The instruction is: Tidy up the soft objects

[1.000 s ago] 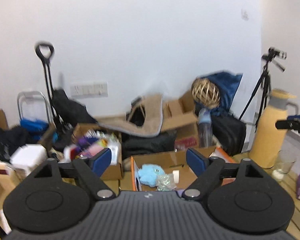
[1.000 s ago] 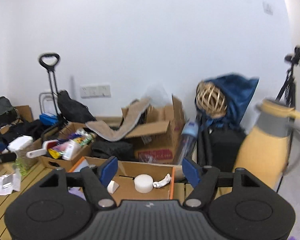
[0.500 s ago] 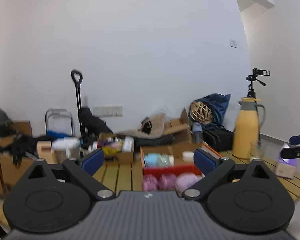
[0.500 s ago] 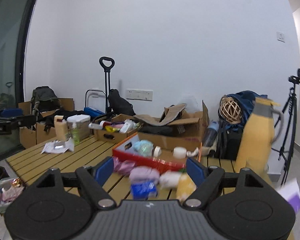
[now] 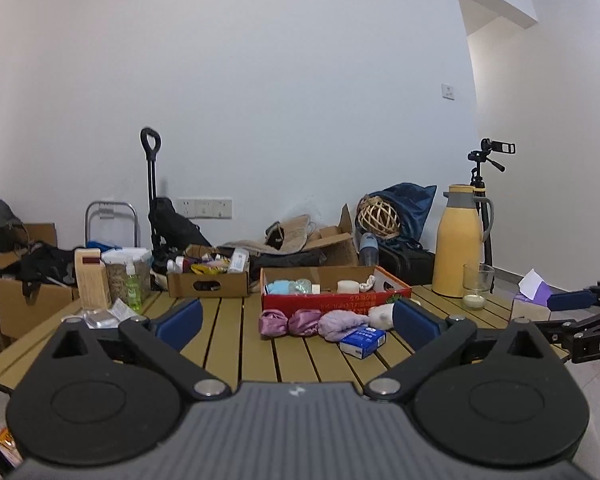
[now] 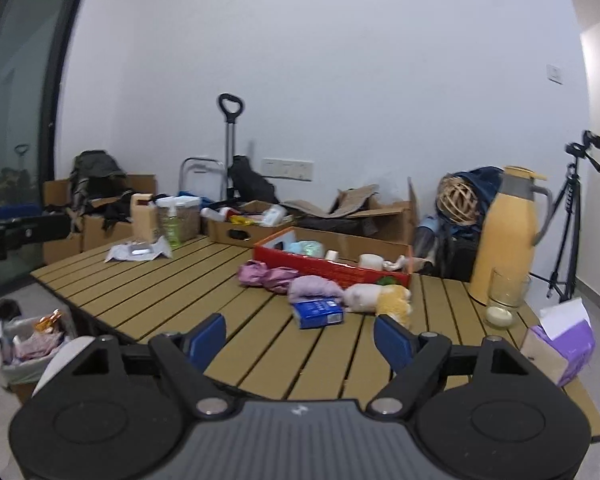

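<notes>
The slatted tabletop carries a red box; soft objects lie in a row touching its front. Left gripper and right gripper gape wide, holding nothing.

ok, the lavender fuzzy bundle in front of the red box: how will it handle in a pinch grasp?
The lavender bundle looks like crumpled plush fabric, so it will probably sag and compress. Likely light. It touches the blue packet and the cream plush, so lifting may drag them.
</notes>
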Motion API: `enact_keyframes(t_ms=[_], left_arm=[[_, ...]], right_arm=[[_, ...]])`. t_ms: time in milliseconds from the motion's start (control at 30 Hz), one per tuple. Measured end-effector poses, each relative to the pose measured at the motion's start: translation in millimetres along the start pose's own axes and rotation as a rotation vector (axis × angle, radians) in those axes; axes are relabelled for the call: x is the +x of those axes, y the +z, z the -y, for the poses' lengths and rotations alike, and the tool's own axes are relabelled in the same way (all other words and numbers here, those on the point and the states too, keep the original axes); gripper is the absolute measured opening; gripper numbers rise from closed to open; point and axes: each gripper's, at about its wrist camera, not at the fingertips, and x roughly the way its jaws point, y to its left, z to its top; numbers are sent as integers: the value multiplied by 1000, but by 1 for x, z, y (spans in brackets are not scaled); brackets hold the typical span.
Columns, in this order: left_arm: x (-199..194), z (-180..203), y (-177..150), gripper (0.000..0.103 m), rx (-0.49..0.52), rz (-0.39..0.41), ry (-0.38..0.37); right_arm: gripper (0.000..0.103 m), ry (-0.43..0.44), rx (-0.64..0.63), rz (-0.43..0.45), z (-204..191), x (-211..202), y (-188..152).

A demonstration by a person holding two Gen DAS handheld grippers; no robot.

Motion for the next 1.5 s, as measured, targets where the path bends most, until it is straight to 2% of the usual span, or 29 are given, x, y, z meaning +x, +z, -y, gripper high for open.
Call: enact_keyframes(t_ms=[100,200,333,367,400,500,533,600,633,800,900,967,1067,1200,1233,1267,1333,1400,1433,1500], left_arm=[[23,-1,-6,103,-21,-44,-6],[54,1,-11,103,-49,-94,-19],[114,16,-20,103,-41,-165,-62],[132,21,-21,102,-38,-180,-73],[147,27,-23,102,-38,-192,-83],[202,43,-29,88,-42,-248,-101],[218,49,-31,80,-45,-267,-102],[250,58,-33,71,-59,-304,-123],[265,63,-34,68,-70,-324,-136],[332,96,-34,68,-92,-368,-194],[362,122,-40,71,-124,-401,-248],[375,134,-49,77,-156,-420,-267],[395,150,-64,77,-182,-480,-274],[420,170,-65,79,-231,-463,-272],[426,175,-67,76,-224,-459,-250],[429,175,-68,65,-237,-466,-254],[428,172,-69,51,-239,-521,-328],[411,163,-71,49,-190,-504,-363],[399,157,-72,48,-147,-491,-367],[376,140,-74,36,-75,-479,-308]], right_arm=[[81,4,45,-17,11,14,-5],[81,-30,65,-30,23,31,-13],[77,-46,133,-56,53,69,-19],[74,-61,146,-69,62,83,-19],[67,-85,158,-89,73,100,-19],[55,-139,174,-136,103,149,-15],[50,-152,166,-148,111,165,-14],[45,-161,175,-169,130,195,-12],[44,-164,179,-178,139,210,-11],[41,-151,168,-216,175,275,6],[43,-70,194,-234,200,310,29],[43,29,201,-252,209,334,40],[43,141,242,-325,220,374,45],[43,182,249,-396,222,412,35],[42,200,273,-402,224,417,33],[41,219,305,-406,229,422,30],[35,202,356,-404,239,420,27],[32,226,458,-417,251,409,22],[27,208,477,-410,254,398,19],[23,192,543,-396,257,375,9]])
